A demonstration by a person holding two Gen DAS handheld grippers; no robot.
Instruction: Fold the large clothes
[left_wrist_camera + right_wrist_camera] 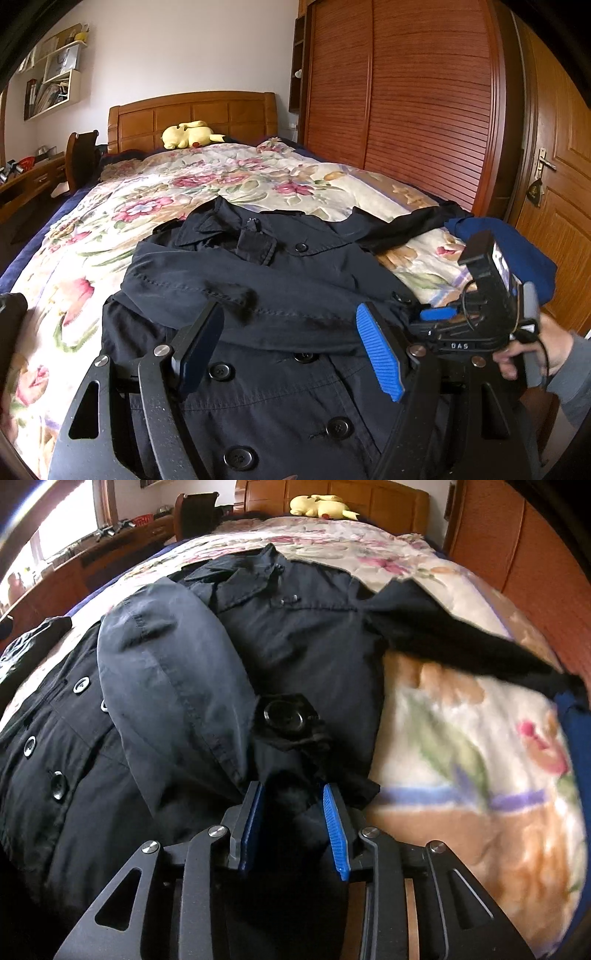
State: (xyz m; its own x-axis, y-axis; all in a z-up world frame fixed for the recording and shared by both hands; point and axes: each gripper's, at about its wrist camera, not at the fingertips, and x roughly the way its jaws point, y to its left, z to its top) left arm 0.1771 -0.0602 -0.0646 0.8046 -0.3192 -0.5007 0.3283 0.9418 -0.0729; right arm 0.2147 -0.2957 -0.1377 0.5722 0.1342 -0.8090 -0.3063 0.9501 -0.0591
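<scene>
Right gripper (295,827) at lower center, jaws part-spread with dark cloth between but not pinched, should let the folded sleeve (166,664) lie flat across the coat (295,627) mid-frame on the quilt (461,738); left gripper (291,350) spread, empty.

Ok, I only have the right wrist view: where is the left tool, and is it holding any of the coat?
Observer: The left tool hovers open over the coat's buttoned front, gripping nothing.
Operator: What's the blue thing at my right edge?
Observer: A bunched blue garment, lying just behind the right tool.
Operator: Anything past it?
Observer: A wooden door, beside the wardrobe.
</scene>
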